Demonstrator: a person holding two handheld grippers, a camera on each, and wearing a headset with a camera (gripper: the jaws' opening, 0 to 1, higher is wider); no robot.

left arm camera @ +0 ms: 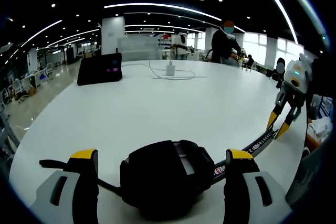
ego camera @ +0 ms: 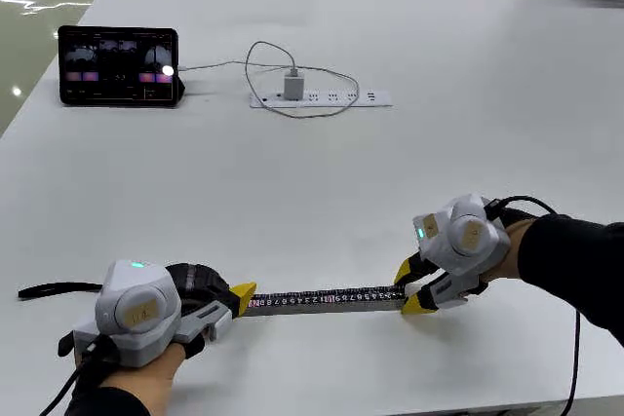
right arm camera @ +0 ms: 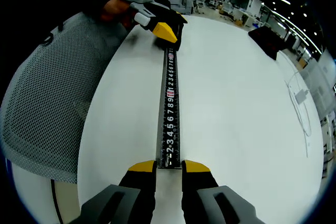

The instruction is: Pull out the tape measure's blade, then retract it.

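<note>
Pinching the blade (right arm camera: 170, 103) edgewise at its tip, your right claw (right arm camera: 169, 167) is nearly closed. Your left claw (left arm camera: 161, 156) straddles the case (left arm camera: 163, 177) on the bench (ego camera: 341, 172) — I cannot tell whether it grips. Thin, springy steel — hold by the hook, brace the case.

Two claws (ego camera: 229, 304) (ego camera: 408, 287) — one tape measure (ego camera: 322, 299), one tablet (ego camera: 119, 65), one power strip (ego camera: 322, 98).

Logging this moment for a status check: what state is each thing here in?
blade, pulled out, stretched between the two grippers
right gripper, shut on the blade's end
left gripper, jaws either side of the case, grip unclear
tablet, screen lit
charger, plugged into the power strip
</note>
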